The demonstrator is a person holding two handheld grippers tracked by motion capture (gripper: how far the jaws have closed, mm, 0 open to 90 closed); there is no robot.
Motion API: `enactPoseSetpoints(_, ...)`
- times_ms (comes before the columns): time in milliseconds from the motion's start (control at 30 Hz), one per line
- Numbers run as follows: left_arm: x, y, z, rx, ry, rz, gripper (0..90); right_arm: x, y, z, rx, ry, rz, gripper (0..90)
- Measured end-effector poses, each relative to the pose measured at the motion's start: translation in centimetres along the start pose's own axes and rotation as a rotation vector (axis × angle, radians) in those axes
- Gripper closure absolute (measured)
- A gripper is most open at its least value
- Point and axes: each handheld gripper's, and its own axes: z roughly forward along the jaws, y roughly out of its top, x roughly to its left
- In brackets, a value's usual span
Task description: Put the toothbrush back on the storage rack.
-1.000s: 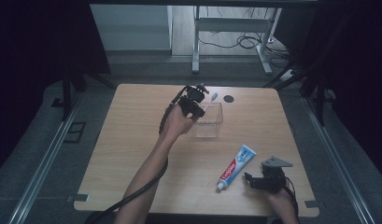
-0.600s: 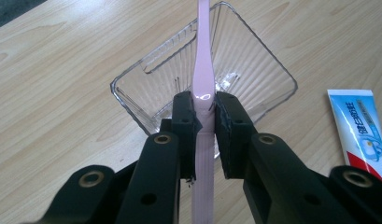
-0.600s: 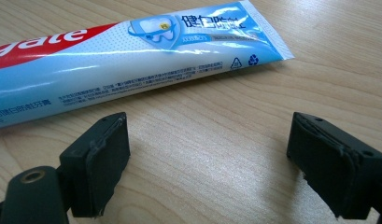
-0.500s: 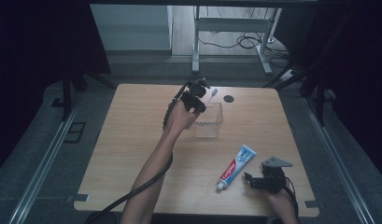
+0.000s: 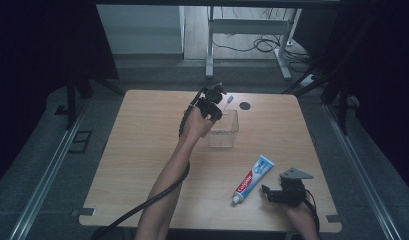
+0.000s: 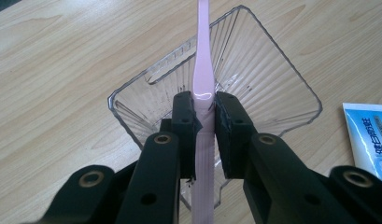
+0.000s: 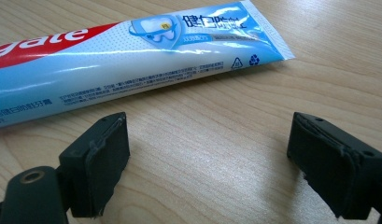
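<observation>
Pink toothbrush (image 6: 201,84) sits clamped in the left gripper (image 6: 203,122) just above the clear ribbed cup (image 6: 272,84); toward the person from the cup, the right gripper (image 7: 207,154) gapes empty beside the toothpaste tube (image 7: 132,56).

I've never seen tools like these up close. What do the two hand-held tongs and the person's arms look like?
Both tongs are black. The left tongs have two flat rectangular pads on bars with round bolt holes, and a thick black cable trails back along the bare forearm. The right tongs have the same square black pads and carry a grey three-cornered plate on top.
</observation>
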Motion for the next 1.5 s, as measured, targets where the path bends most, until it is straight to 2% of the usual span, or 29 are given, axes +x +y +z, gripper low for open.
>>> enactPoseSetpoints(400,0.3,0.4,1.1,-0.007,0.002,-0.027,78.7,0.0,0.0,0.0,-0.001,0.002,-0.002,12.8)
enactPoseSetpoints(767,0.1,1.6,1.4,-0.060,-0.007,-0.036,78.8,0.0,0.0,0.0,0.000,0.002,0.000,12.8)
enactPoseSetpoints(1133,-0.4,2.8,1.4,-0.121,0.000,0.001,78.8,0.0,0.0,0.0,-0.001,0.005,-0.004,12.8)
enactPoseSetpoints(1500,-0.7,2.0,2.8,-0.121,0.023,0.038,78.6,0.1,0.0,0.0,0.001,0.008,-0.005,12.7)
